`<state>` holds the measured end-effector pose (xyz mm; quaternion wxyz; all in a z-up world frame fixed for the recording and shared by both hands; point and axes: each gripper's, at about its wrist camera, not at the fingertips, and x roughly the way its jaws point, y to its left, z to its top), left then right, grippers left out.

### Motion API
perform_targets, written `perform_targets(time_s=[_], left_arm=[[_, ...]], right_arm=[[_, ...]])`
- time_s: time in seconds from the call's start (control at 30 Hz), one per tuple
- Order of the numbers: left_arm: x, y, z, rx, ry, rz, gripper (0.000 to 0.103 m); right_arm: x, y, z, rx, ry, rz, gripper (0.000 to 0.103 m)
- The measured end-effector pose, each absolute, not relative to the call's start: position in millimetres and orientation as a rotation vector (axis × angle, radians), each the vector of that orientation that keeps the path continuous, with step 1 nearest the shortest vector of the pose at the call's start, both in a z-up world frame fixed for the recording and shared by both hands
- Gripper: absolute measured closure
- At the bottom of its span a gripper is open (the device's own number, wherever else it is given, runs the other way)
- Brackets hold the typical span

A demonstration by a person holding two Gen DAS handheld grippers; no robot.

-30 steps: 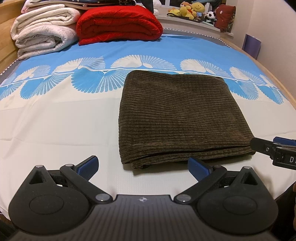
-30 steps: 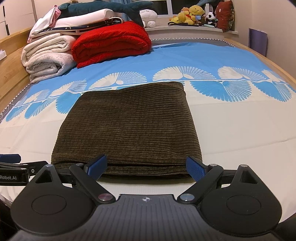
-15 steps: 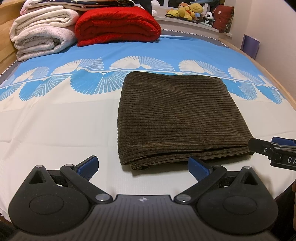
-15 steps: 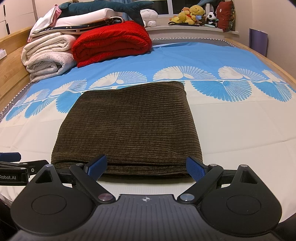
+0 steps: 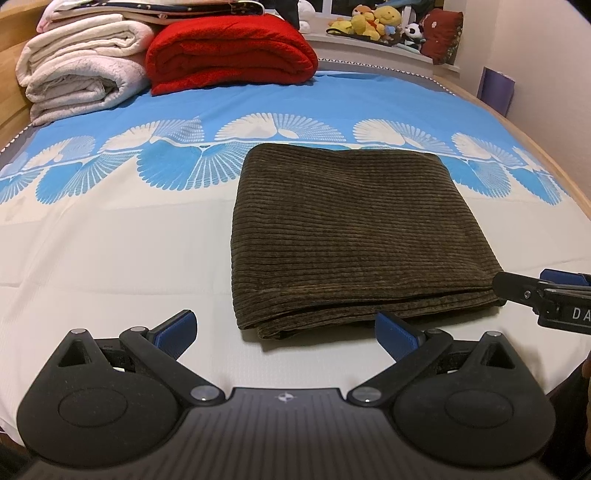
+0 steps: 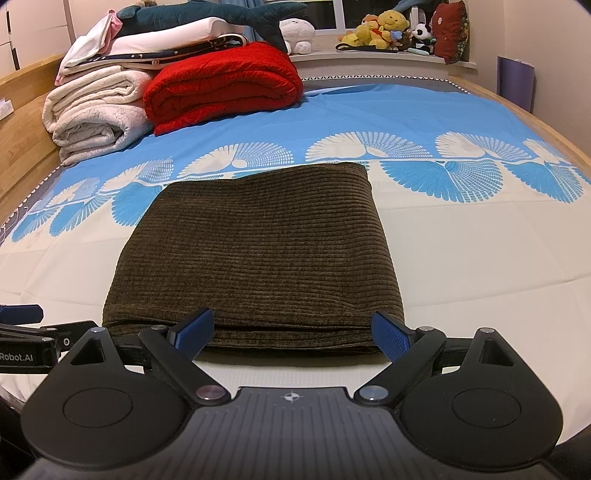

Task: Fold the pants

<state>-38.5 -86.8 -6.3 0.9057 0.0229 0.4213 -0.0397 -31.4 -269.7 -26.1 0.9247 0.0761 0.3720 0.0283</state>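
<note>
The dark brown corduroy pants (image 5: pixel 354 229) lie folded into a flat rectangle on the bed; they also show in the right wrist view (image 6: pixel 258 254). My left gripper (image 5: pixel 284 328) is open and empty, just in front of the pants' near left corner. My right gripper (image 6: pixel 295 332) is open and empty, its blue fingertips (image 6: pixel 389 334) at the pants' near edge without gripping it. The right gripper also shows at the right edge of the left wrist view (image 5: pixel 543 295), and the left gripper at the left edge of the right wrist view (image 6: pixel 26 332).
The bed sheet (image 5: pixel 110 251) is white near me and blue with fan patterns farther back. A folded red blanket (image 5: pixel 229 48) and white blankets (image 5: pixel 81 70) are stacked at the far left. Plush toys (image 6: pixel 384 33) sit on the sill. The wooden bed rim (image 6: pixel 535 118) runs along the right.
The left wrist view has shifted slightly, with the pants a touch higher in frame. The pants and both open grippers are otherwise as before.
</note>
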Motion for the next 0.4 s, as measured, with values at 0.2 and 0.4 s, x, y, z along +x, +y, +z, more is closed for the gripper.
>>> perform_targets(time_s=[0.2, 0.4], left_arm=[[-37.9, -86.7, -6.5, 0.045, 0.87, -0.087, 0.0], [-38.7, -88.4, -7.0, 0.051, 0.865, -0.098, 0.0]], right_arm=[[-30.5, -269.0, -25.6, 0.153, 0.764, 0.063, 0.01], [-29.4, -269.3, -25.3, 0.152, 0.766, 0.063, 0.01]])
